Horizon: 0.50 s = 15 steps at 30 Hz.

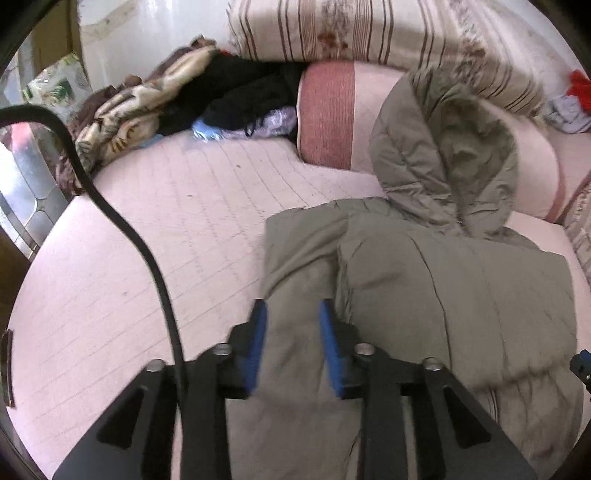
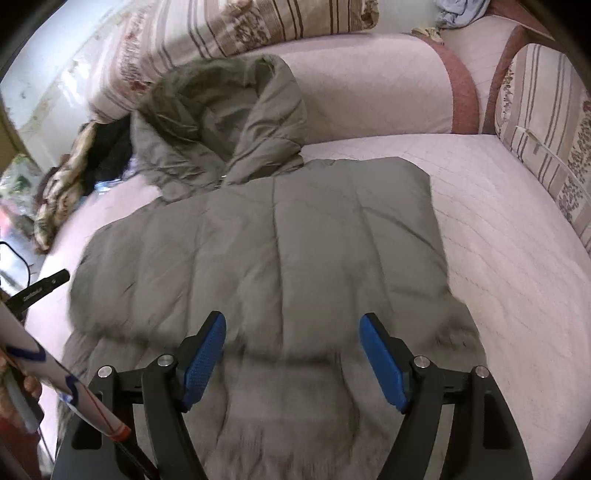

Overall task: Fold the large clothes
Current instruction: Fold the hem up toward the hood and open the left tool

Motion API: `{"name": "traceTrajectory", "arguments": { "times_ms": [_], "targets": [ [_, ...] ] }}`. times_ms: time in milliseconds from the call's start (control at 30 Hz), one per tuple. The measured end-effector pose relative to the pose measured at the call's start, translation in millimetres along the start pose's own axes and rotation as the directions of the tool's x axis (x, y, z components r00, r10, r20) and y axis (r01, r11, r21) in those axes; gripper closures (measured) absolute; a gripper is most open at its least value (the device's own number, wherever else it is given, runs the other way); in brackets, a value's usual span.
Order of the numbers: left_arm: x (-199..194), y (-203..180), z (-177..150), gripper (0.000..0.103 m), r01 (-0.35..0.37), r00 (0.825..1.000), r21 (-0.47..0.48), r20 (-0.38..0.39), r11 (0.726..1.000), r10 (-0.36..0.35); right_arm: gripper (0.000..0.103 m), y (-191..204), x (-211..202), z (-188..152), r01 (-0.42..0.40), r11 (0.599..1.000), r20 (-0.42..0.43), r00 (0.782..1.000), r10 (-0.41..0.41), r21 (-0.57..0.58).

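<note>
left gripper (image 1: 291,314): jaws slightly apart over the olive hooded puffer coat (image 1: 424,280), gripping nothing.
right gripper (image 2: 293,328): spread wide, empty.
surface: pink quilted sofa seat (image 1: 166,221); striped cushions (image 1: 369,29) far.

- Left wrist view: mounted behind the left gripper (image 1: 291,332), aimed steeply down and forward, close above the left part of the olive jacket (image 1: 424,288) on the pink quilted sofa seat (image 1: 166,229).
- Right wrist view: same mounting behind the right gripper (image 2: 293,350), close above the jacket's middle.
- Shared coverage: jacket, hood (image 1: 443,147), striped cushions (image 1: 369,33), clothes pile (image 1: 147,99).
</note>
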<state>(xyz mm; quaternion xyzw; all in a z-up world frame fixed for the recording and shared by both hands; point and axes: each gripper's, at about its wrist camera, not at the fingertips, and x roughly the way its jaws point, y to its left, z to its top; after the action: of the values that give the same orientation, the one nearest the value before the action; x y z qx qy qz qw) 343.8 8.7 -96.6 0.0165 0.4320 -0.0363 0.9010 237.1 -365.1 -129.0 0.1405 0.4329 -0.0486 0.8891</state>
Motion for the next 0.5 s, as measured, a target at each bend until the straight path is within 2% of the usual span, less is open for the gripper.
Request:
{"name": "traceTrajectory", "arguments": {
  "times_ms": [67,300,500],
  "targets": [
    [-25,13,-18,0.066,0.005,1.0,-0.015,0.021,1.0,-0.005,0.023,-1,-18,-16,-0.021,1.0,-0.003,1.0,0.021,-0.005],
    [-94,47,-77,0.062,0.02,1.0,-0.068,0.021,0.998,-0.018,0.023,-4,-65,-70,-0.083,0.996,-0.005,0.997,0.083,0.009],
    [-149,54,-122,0.06,0.041,0.998,-0.074,0.048,0.996,-0.038,0.023,-10,-107,-110,-0.099,0.994,0.018,0.995,0.098,0.041]
  ]
}}
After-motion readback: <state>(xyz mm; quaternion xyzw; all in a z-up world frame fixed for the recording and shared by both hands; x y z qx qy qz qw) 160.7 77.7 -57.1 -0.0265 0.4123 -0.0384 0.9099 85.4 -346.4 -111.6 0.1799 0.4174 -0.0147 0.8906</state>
